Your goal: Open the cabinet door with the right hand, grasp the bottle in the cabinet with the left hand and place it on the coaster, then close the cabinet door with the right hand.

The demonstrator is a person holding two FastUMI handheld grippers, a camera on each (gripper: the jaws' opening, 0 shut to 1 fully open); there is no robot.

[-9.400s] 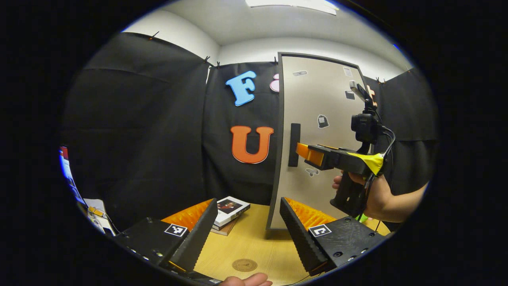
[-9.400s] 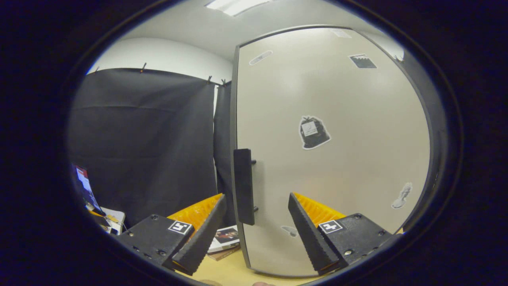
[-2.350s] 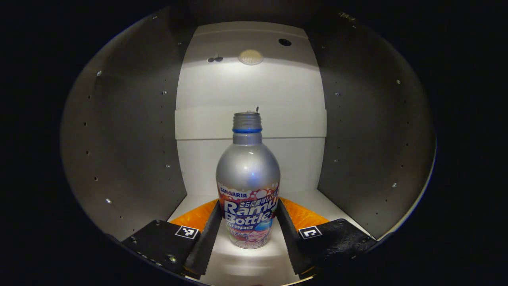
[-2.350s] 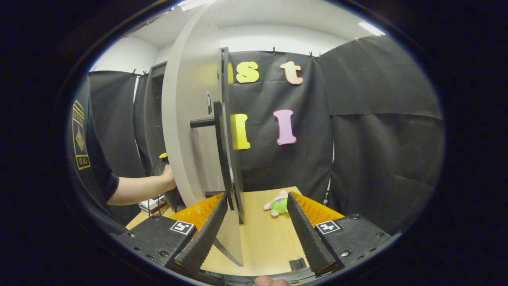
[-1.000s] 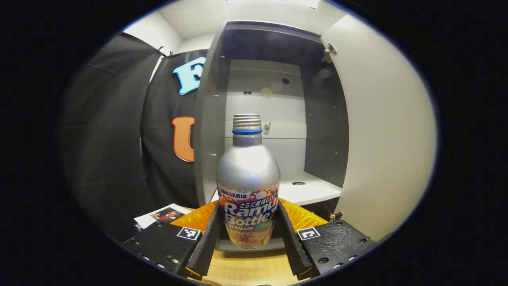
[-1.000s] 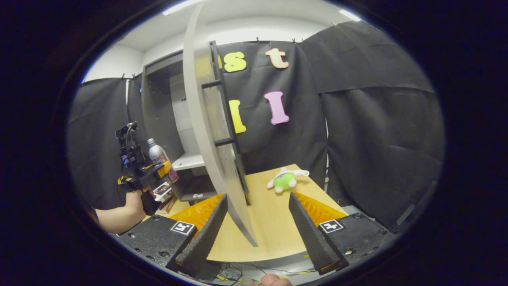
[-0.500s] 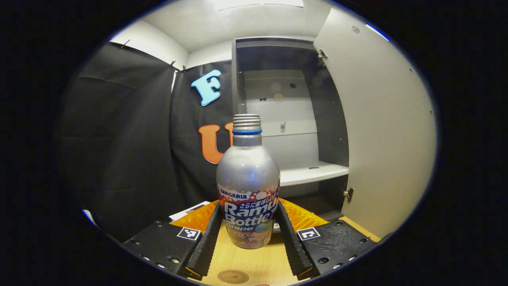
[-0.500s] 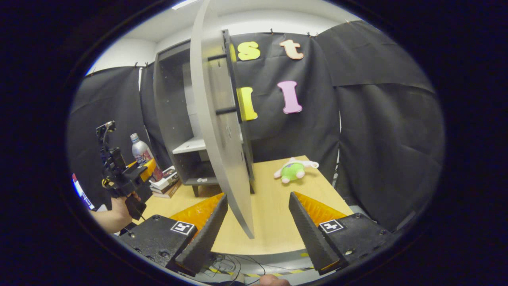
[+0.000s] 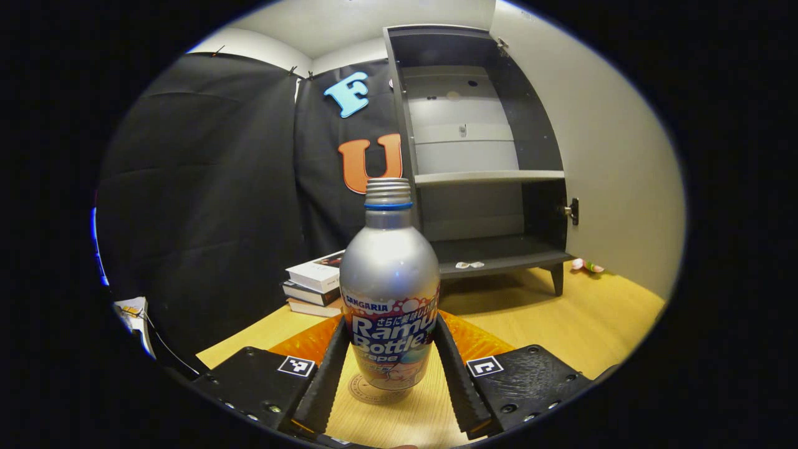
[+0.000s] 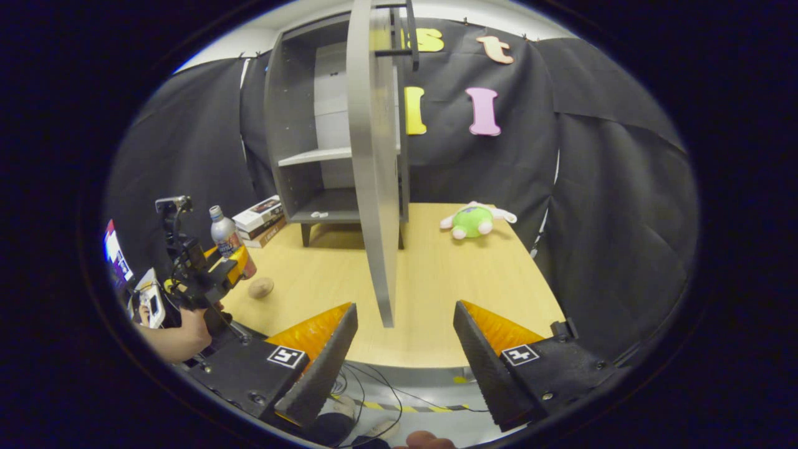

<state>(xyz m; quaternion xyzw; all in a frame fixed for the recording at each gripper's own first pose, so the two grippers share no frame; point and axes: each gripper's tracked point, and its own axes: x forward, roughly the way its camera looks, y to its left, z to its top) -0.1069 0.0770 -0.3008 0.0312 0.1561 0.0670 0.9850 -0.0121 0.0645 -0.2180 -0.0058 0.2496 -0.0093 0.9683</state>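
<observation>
Keep the bottle (image 9: 389,293) upright and lower it straight, so its base lands centred on the coaster (image 9: 365,390) at 6 o'clock beneath it on the counter (image 9: 561,324). Left gripper (image 9: 389,368) fingers are clamped on the label, one each side. Right gripper (image 10: 405,349) is spread, holding nothing, with the cabinet door (image 10: 371,162) open at 12.

The left hand-held gripper (image 9: 391,362) points forward and level, its two fingers (image 9: 324,374) closed in on the lower body of the upright bottle (image 9: 389,293), one on each side. In the right gripper view it shows at far left, held from below by a hand (image 10: 187,330) on a bare forearm. The right hand-held gripper (image 10: 405,355) has its fingers spread wide apart, gripping nothing.
</observation>
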